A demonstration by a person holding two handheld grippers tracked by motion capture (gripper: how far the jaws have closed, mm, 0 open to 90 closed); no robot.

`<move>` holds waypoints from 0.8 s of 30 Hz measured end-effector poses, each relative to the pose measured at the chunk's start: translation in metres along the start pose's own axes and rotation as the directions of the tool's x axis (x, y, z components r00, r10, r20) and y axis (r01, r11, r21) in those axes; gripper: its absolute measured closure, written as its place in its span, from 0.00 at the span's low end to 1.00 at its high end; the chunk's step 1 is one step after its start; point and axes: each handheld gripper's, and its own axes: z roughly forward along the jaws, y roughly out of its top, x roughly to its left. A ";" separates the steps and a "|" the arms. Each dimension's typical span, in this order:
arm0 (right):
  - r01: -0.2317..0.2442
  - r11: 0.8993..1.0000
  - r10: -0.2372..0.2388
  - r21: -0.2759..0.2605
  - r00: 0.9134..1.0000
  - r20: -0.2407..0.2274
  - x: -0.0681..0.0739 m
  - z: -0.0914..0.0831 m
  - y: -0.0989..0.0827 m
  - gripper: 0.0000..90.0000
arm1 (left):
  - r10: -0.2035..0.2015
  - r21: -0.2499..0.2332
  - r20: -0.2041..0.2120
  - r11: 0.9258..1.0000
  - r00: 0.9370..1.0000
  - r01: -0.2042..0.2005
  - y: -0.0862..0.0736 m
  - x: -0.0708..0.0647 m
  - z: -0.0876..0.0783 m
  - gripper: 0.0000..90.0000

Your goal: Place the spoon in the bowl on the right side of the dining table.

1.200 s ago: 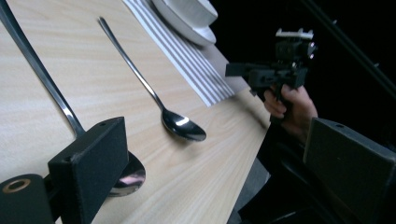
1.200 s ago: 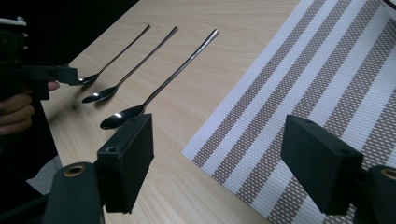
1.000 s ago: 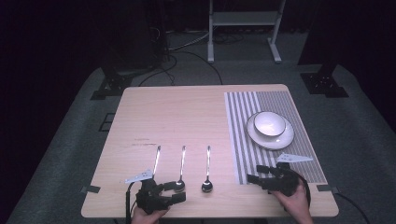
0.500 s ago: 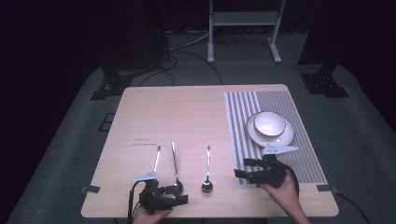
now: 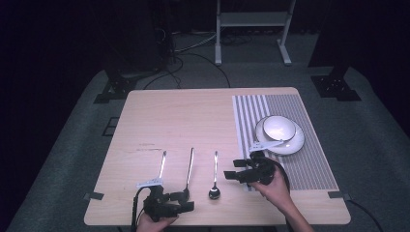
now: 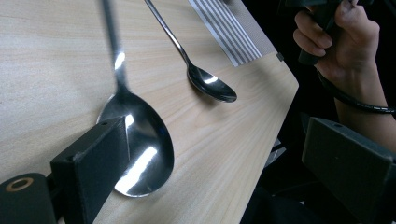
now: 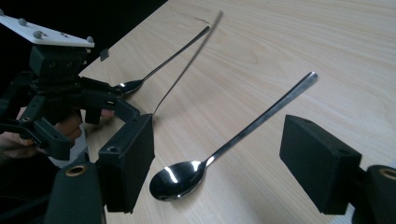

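Hovering low over the surface (image 5: 193,116), the right gripper (image 5: 238,173) is spreading its fingers either side of the right spoon (image 5: 214,183). Lying near the front edge, the middle spoon (image 5: 189,173) is sitting by the left gripper (image 5: 184,201), whose fingers are released.

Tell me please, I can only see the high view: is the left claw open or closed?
Observer: Open. The left gripper view shows the left claw with its jaws wide apart.
Operator: Is a spoon inside it?
Observer: Not between the jaws. One jaw sits at the bowl of the middle spoon.
Operator: And the other claw?
Observer: The right claw is open too. In its own view the bowl of the right spoon lies between its jaws, hollow side up.
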 end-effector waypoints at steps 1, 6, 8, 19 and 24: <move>-0.002 1.000 0.002 0.001 1.000 -0.004 0.000 0.002 0.002 0.28 | -0.001 0.000 0.001 1.000 1.000 0.001 0.000 0.000 0.000 0.07; -0.013 1.000 0.013 0.008 1.000 -0.022 -0.001 0.011 0.007 0.28 | 0.001 0.001 0.000 1.000 1.000 -0.001 0.000 0.001 -0.001 0.07; -0.020 1.000 0.020 0.010 0.999 -0.033 -0.002 0.015 0.009 0.28 | 0.000 0.002 0.004 1.000 1.000 0.000 0.000 0.002 -0.001 0.07; -0.059 0.998 0.061 0.019 0.996 -0.067 -0.004 0.035 0.014 0.28 | 0.000 0.005 0.003 1.000 1.000 0.000 0.001 0.002 -0.002 0.07; -0.069 0.997 0.071 0.027 0.994 -0.080 -0.005 0.042 0.016 0.28 | -0.004 0.006 0.005 1.000 1.000 0.004 0.001 0.002 -0.002 0.07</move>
